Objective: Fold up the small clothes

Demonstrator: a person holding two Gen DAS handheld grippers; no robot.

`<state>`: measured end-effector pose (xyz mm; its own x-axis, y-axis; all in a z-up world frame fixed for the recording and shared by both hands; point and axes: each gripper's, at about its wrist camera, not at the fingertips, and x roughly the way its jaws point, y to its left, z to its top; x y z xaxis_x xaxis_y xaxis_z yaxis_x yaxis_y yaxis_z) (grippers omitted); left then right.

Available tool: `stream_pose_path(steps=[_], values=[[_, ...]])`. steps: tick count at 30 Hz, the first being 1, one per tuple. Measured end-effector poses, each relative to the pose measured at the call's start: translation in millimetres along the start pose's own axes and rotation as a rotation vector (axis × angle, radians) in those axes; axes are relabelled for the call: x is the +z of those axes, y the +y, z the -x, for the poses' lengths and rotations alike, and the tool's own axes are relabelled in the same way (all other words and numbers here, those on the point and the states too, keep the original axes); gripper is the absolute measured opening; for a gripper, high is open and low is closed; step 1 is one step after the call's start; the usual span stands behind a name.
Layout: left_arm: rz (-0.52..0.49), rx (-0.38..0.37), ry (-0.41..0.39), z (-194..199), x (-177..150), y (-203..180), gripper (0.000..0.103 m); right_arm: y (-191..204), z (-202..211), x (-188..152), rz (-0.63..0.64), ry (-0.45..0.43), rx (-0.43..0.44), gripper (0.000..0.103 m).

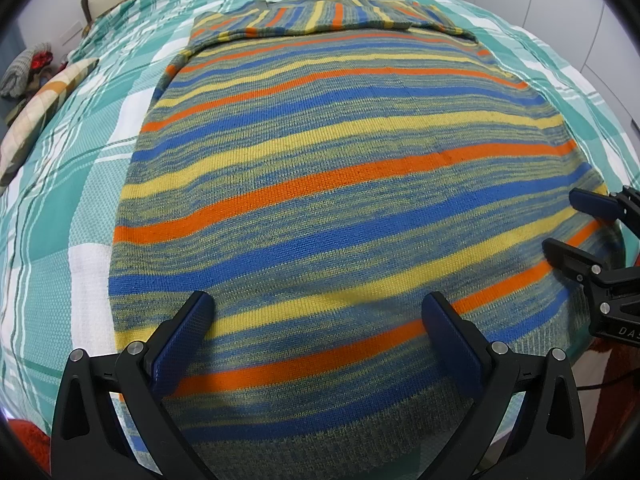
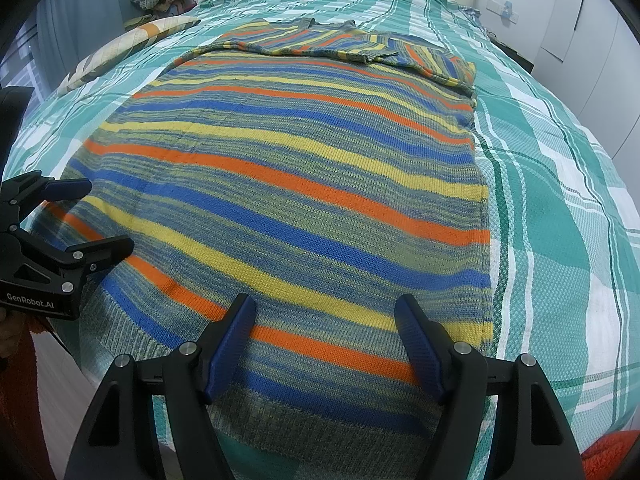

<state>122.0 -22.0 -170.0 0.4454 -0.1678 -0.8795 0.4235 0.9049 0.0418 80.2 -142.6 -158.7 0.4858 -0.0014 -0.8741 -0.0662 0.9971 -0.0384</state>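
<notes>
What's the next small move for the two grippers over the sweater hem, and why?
Probably lower both and close on the hem. The striped sweater lies flat on the plaid bedspread, sleeves already folded across the top. The left gripper and right gripper hover open over the ribbed hem, gripping nothing, so neither can lift it yet.

The blue, yellow, orange and grey striped knitted sweater [image 1: 340, 184] lies flat, sleeves folded across its top at twelve o'clock.

Coarse knitted wool sweater [image 1: 340, 184] on matt woven cotton bedspread [image 1: 60, 208].
</notes>
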Motion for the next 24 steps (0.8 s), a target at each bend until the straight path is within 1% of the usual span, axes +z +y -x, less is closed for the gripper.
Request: stream_pose_path(steps=[8, 11, 16, 19, 21, 24], values=[[-0.002, -0.001, 0.003, 1, -1, -1, 0.102, 0, 1, -1, 0.003, 0.0, -0.003, 0.073], [-0.004, -0.005, 0.01, 1, -1, -1, 0.102, -1, 1, 1, -0.007, 0.018, 0.001, 0.073], [-0.007, -0.009, 0.044, 10, -10, 0, 0.103, -1, 6, -2, -0.001, 0.068, 0.0, 0.082], [-0.02, -0.007, 0.061, 15, -20, 0, 0.103, 0, 9, -12, 0.009, 0.097, 0.001, 0.089], [-0.021, -0.006, 0.068, 16, -21, 0, 0.103, 1, 10, -20, 0.018, 0.11, -0.001, 0.093], [-0.019, 0.0, 0.074, 17, -22, -1, 0.103, 1, 10, -24, 0.024, 0.118, -0.005, 0.094]])
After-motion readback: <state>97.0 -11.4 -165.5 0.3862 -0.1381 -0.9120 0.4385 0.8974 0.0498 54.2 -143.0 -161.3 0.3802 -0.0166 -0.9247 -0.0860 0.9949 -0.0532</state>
